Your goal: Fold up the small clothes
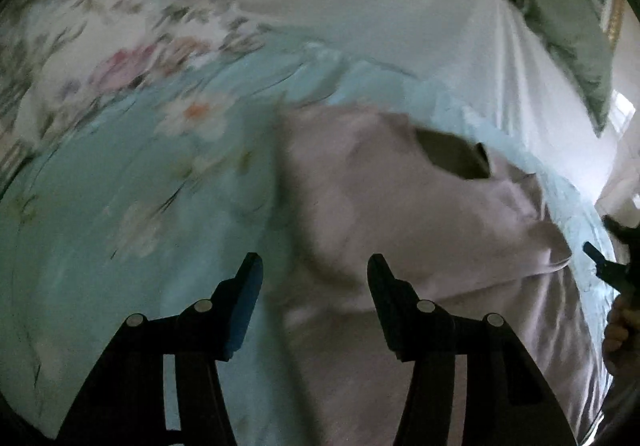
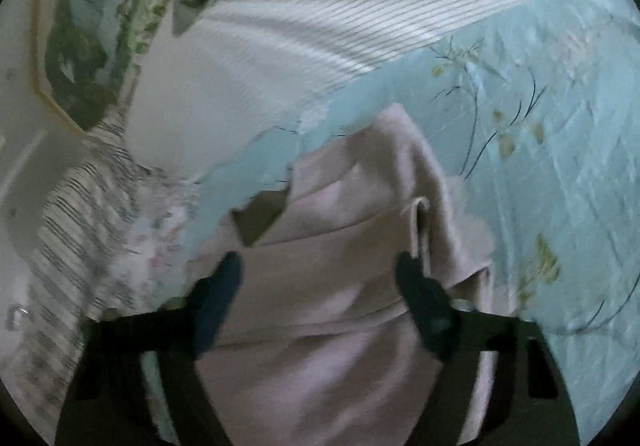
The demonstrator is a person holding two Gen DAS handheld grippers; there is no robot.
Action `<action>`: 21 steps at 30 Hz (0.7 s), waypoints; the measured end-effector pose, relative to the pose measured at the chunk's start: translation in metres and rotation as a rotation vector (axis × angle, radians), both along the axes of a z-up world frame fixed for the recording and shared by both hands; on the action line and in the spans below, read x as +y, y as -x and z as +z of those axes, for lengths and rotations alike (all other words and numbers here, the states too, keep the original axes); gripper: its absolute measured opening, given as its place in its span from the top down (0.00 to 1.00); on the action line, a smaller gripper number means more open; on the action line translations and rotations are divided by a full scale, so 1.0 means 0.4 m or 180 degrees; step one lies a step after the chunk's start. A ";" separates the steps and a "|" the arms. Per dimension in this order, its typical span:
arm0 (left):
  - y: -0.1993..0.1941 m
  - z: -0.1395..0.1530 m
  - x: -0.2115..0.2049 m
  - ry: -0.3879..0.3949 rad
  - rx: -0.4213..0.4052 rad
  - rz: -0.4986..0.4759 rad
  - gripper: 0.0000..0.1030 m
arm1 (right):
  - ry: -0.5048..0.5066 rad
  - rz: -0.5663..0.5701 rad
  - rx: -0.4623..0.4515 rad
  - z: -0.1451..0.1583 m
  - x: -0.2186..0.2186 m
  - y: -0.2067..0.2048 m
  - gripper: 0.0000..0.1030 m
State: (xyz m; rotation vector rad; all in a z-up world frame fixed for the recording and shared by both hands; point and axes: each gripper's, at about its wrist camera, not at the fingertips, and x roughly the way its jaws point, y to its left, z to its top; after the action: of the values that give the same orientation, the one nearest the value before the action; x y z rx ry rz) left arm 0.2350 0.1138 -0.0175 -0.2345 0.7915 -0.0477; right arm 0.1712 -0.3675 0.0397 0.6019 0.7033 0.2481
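A pale pink garment lies rumpled on a light blue floral bedspread. Its dark neck opening faces up. My left gripper is open and empty, hovering over the garment's left edge. My right gripper is open and empty, just above the garment, whose folded layers and neck opening lie between the fingers. The right gripper's tip also shows at the right edge of the left wrist view, beside the garment's corner. Both views are motion-blurred.
A white ribbed sheet covers the bed beyond the bedspread. A green pillow lies at the head. A striped cloth hangs over the bed's edge on the left of the right wrist view.
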 end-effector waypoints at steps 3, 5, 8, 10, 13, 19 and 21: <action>-0.030 -0.008 -0.027 0.0026 -0.0022 -0.0091 0.47 | 0.0345 -0.0035 0.0118 -0.021 0.012 -0.048 0.37; -0.045 -0.027 -0.036 0.0030 0.0029 -0.0124 0.47 | 0.0611 0.0003 0.0293 -0.050 0.029 -0.090 0.41; -0.059 -0.056 -0.035 -0.0011 0.0122 -0.0129 0.47 | 0.0906 0.0028 0.0598 -0.100 0.049 -0.145 0.84; -0.063 -0.079 -0.034 -0.0058 0.0185 -0.0136 0.48 | 0.0873 0.0040 0.0576 -0.092 0.049 -0.154 1.00; -0.056 -0.085 -0.030 -0.0065 0.0168 -0.0168 0.48 | 0.0804 -0.0113 -0.0039 0.020 0.040 -0.102 1.00; -0.047 -0.090 -0.034 -0.0047 0.0144 -0.0147 0.48 | 0.0837 -0.0239 0.0377 -0.015 -0.009 -0.127 0.97; -0.046 -0.095 -0.033 -0.0050 0.0147 -0.0131 0.47 | 0.0880 -0.0143 0.0591 -0.061 0.001 -0.138 0.87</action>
State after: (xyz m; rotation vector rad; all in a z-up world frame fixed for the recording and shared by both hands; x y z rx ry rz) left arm 0.2535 0.1004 -0.0555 -0.2050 0.8424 -0.0751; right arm 0.2262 -0.3670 0.0151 0.3785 0.8850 0.0509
